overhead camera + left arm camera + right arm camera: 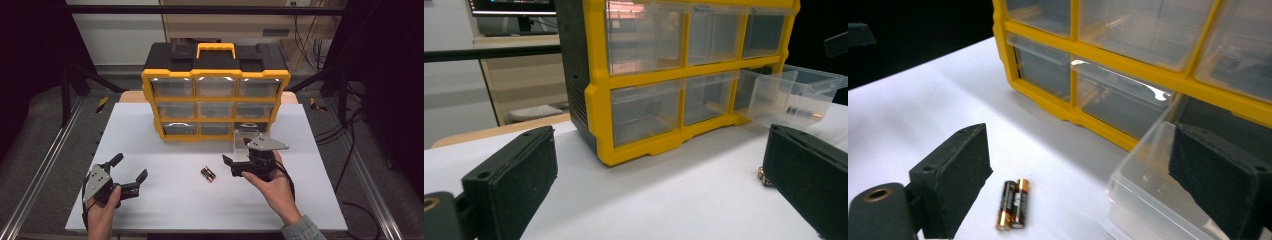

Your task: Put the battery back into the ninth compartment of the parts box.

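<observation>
Two AA batteries [208,174] lie side by side on the white table top, black with copper ends. My right gripper [231,166] is just to their right, pointing left, open and empty. In the right gripper view the batteries [1014,204] lie between the wide-apart jaws of that gripper [1088,165]. The yellow and black drawer cabinet [216,97] stands behind them, its bottom right clear drawer [244,138] pulled out. In the left gripper view a small copper-ended item [805,113] lies in that drawer [774,92]. My left gripper [132,166] is open and empty at the front left.
The white table top [165,200] ends near the hands at the front. Metal rails run along both sides, with cables on the floor at the right. The cabinet's other drawers are closed. A yellow carry handle [215,48] sits on its lid.
</observation>
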The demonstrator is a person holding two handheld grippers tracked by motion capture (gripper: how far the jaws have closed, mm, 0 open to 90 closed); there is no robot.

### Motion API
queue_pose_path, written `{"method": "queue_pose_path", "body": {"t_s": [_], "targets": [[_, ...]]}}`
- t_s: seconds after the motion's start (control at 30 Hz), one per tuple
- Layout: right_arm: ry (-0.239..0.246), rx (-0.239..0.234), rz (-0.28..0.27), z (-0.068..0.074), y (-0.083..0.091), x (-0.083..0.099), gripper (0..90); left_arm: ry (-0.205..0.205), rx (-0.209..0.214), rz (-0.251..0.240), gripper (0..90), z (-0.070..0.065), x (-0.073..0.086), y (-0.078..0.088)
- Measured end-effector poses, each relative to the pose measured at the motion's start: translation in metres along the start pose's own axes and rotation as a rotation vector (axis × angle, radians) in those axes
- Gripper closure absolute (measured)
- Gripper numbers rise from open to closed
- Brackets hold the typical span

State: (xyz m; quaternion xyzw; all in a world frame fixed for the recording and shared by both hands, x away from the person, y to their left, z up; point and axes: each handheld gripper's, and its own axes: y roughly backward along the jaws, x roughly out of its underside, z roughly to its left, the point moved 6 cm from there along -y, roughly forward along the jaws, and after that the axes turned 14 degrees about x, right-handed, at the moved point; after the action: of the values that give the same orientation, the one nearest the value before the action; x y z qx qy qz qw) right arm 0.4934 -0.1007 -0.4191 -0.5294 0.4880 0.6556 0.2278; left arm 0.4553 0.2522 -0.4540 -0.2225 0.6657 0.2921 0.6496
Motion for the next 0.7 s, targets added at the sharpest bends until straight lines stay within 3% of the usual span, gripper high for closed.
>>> {"method": "queue_pose_path", "body": {"t_s": [0.23, 0.33, 0.53, 0.7], "targets": [[0.043, -0.016, 0.016, 0.018, -0.003, 0.003, 8.7, -0.018, 0.002, 0.01, 1.0, -0.002, 0.0, 0.0], [0.084, -0.01, 0.027, 0.022, -0.004, 0.005, 10.9, -0.012, -0.001, 0.005, 1.0, -0.001, 0.0, 0.002], [0.079, -0.037, 0.038, 0.026, -0.004, 0.001, 10.0, -0.007, -0.003, 0.008, 0.9, 0.0, 0.001, 0.002], [0.112, -0.043, 0.063, 0.036, -0.011, 0.006, 9.4, -0.001, 0.004, 0.007, 0.9, 0.001, 0.002, 0.002]]}}
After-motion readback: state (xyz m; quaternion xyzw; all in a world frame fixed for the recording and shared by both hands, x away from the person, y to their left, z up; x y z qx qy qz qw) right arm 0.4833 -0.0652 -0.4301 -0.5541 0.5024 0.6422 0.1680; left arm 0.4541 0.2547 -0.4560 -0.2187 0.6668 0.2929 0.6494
